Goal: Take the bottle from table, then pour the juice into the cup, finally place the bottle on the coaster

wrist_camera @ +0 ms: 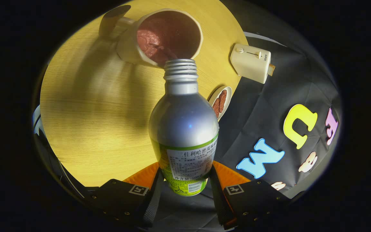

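The gripper (185, 180) sits at the bottom centre of the frame, its two fingers (155, 190) clamped on either side of the lower body of the bottle (184, 129), so the jaws are closed on it with the labelled base held between them. The bottle is a silver metal one with a green and white label around its lower part, and it runs from the fingers up the middle of the frame, tilted forward so that its uncapped threaded neck (181, 68) points at the cup. Its mouth lies right at the near rim of the cup (159, 35), which stands in the upper centre of the frame on the round yellow wooden table (92, 122). The cup is a pale cream mug with a handle sticking out to its upper left, and reddish pink juice (153, 42) lies inside it, with a thin stream running from the bottle's mouth. To the right of the bottle's shoulder, near the table's edge, lies a small pale coaster (221, 101) with a reddish-brown centre. Further to the upper right, at the table's rim, sits a cream toaster (250, 62).
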The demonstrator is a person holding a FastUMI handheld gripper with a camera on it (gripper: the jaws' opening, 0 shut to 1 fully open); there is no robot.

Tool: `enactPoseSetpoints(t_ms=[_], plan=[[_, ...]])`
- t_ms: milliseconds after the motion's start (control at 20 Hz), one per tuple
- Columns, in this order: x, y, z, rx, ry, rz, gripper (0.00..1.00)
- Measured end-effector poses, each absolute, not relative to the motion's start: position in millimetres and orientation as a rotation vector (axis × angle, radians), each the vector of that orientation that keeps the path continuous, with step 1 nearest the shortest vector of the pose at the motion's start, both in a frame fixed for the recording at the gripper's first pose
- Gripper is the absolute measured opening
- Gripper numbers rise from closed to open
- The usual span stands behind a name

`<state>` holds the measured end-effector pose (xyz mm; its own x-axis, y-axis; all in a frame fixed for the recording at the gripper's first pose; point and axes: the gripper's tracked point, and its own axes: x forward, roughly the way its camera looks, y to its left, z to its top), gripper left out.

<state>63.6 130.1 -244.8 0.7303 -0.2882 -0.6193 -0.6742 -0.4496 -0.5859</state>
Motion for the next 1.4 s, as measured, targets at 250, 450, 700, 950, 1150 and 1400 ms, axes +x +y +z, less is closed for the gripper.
enactPoseSetpoints(t_ms=[250, 450, 700, 950, 1150, 1400], plan=[[62.9, 133.0, -243.9, -2.074, 0.747, 0.557, 0.72], [61.8, 134.9, -239.8, -2.099, 0.758, 0.558, 0.72], [61.7, 135.6, -233.0, -2.138, 0.763, 0.548, 0.72], [60.2, 136.4, -229.7, -2.169, 0.769, 0.548, 0.72], [60.6, 137.9, -227.1, -2.197, 0.766, 0.548, 0.72], [59.9, 140.8, -226.8, -2.222, 0.751, 0.547, 0.72]])
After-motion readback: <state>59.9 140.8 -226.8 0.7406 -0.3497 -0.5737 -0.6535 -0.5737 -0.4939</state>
